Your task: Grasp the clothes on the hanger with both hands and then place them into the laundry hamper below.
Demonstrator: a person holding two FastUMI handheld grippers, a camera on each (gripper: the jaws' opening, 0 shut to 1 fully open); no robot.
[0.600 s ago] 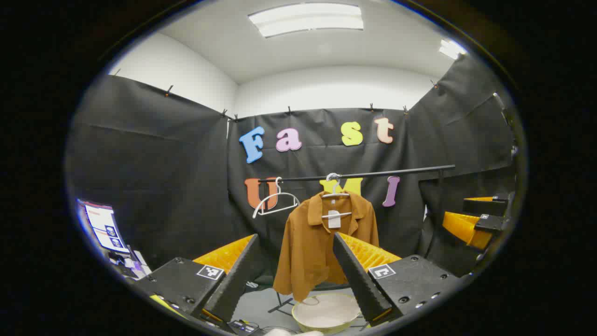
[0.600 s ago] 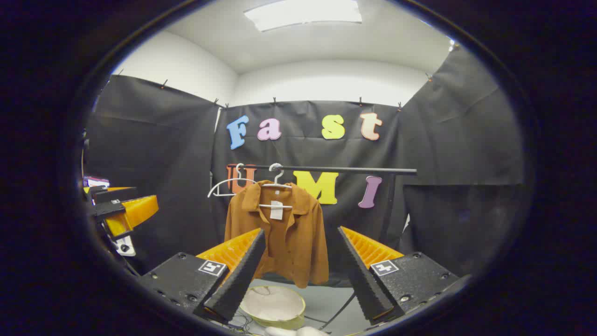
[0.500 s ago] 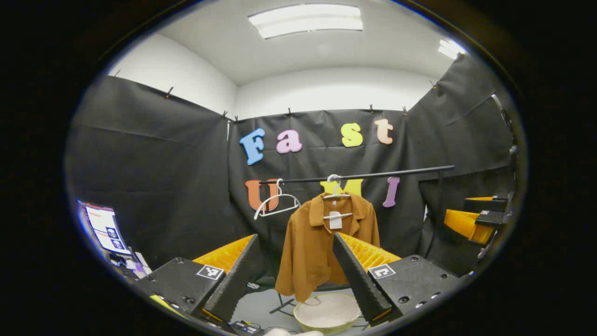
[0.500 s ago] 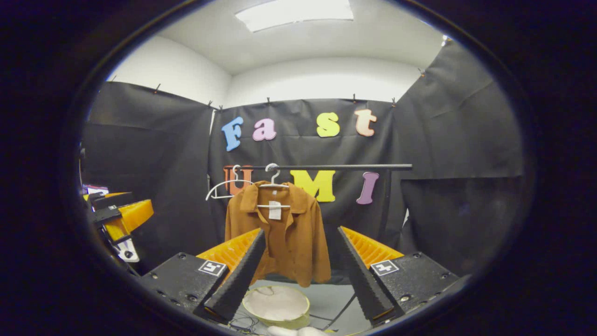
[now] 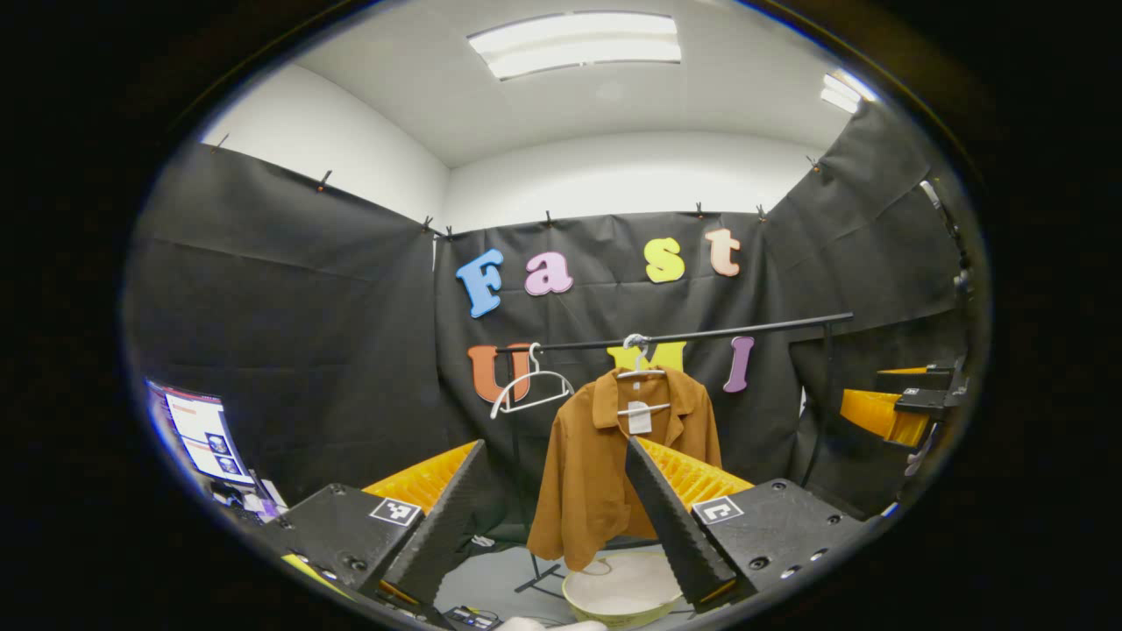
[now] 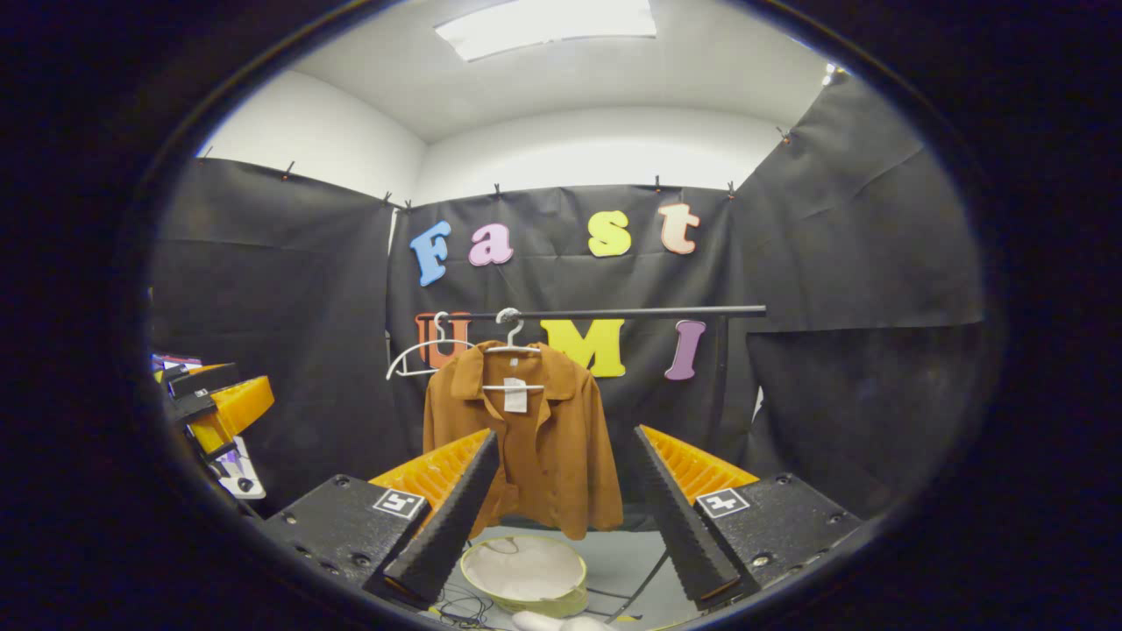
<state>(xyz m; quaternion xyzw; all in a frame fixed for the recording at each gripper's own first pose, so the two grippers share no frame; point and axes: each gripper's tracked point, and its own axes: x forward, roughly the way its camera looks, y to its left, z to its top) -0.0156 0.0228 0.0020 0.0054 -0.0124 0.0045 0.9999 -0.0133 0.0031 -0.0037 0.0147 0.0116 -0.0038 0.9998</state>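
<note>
1. Left gripper view: the left gripper [image 5: 552, 517] has its jaws spread wide with nothing between them, well apart from the brown shirt [image 5: 605, 478].
2. That shirt hangs on a white hanger [image 5: 642, 386] from the black rail [image 5: 701, 334], and an empty hanger [image 5: 530, 392] hangs just beside it on the same rail.
3. The laundry hamper [image 5: 624, 594] stands on the floor directly under the shirt's hem, its mouth open upward.
4. The right gripper [image 5: 894, 412] shows far off at the edge of this view; from here I cannot tell how its jaws stand.
5. Right gripper view: the right gripper [image 6: 568, 517] also has its jaws wide open and empty, pointed at the shirt [image 6: 526, 447] from well back.
6. The hamper [image 6: 524, 574] sits below the shirt, and the left gripper [image 6: 215, 403] shows at the side edge.
7. The step in hand looks like the approach, with no grasp made yet.
8. To do it well, each gripper should probably go to its own shoulder of the shirt, near the collar, and close on cloth only, not on the hanger wire.
9. Lifting the two sides evenly should free the shirt without dragging the hanger along the rail or knocking the empty one.
10. Letting go straight above the hamper's mouth should keep the sleeves from draping over its rim.
</note>
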